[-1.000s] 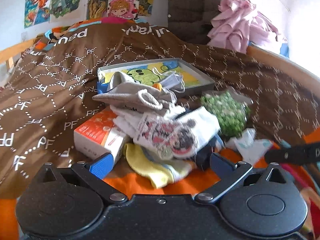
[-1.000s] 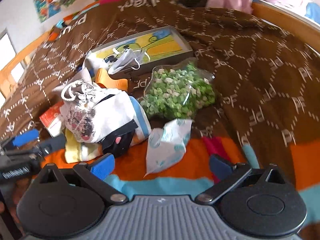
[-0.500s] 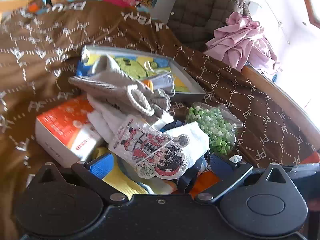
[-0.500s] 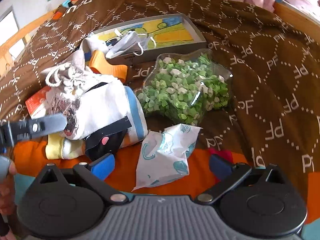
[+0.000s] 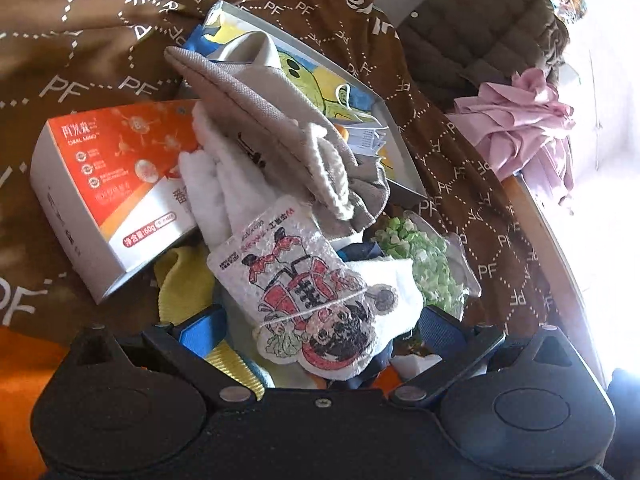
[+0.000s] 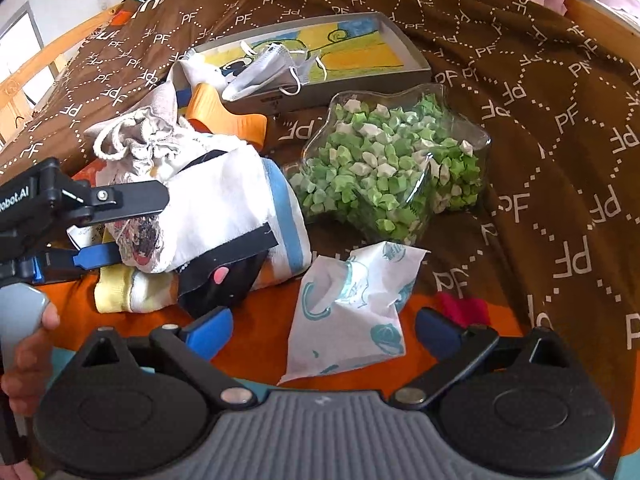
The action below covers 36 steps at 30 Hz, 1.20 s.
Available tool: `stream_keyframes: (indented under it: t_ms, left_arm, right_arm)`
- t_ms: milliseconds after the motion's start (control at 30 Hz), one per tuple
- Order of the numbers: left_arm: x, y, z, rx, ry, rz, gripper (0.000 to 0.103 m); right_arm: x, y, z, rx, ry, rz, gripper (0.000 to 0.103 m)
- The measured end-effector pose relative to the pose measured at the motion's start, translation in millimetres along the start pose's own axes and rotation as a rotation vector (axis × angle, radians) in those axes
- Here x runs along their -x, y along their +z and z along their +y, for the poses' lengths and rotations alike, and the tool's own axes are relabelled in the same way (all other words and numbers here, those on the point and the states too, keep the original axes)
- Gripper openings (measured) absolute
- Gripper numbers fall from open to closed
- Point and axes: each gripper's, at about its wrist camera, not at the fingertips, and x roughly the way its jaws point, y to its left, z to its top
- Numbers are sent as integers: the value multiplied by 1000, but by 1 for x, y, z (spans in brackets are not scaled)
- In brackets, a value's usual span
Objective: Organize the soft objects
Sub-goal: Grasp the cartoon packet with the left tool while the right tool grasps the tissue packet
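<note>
A heap of soft things lies on the bed: a cartoon-print white cloth (image 5: 316, 300), a grey drawstring pouch (image 5: 280, 128), white cloth (image 5: 216, 184) and a yellow sock (image 5: 180, 288). My left gripper (image 5: 316, 332) is open, its blue pads either side of the cartoon cloth. In the right wrist view the heap (image 6: 216, 208) lies at left, with the left gripper (image 6: 100, 232) over it. My right gripper (image 6: 324, 328) is open around a white tissue pack (image 6: 352, 308), not closed on it.
An orange and white box (image 5: 108, 184) lies left of the heap. A clear star-shaped container of green paper stars (image 6: 392, 164) sits right of it. A flat grey tray (image 6: 320, 60) with a face mask (image 6: 272, 68) lies behind. Brown patterned blanket (image 6: 560, 120) spreads to the right.
Both grippers have moved forward and down. The left one now straddles the cartoon cloth; the right one has closed in on the tissue pack. Both stay open.
</note>
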Motion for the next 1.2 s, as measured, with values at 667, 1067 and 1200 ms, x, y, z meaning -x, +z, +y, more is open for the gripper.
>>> stream_keyframes:
  t_ms: [667, 1067, 1200]
  left_arm:
    - [-7, -8, 1, -24, 34, -12, 83]
    - [4, -17, -9, -56, 87, -28, 68]
    - [5, -18, -12, -67, 82, -25, 67]
  right_arm:
    - [-9, 4, -4, -52, -21, 13, 79]
    - [-13, 5, 1, -22, -56, 8, 60]
    - [-11, 6, 0, -24, -62, -5, 59]
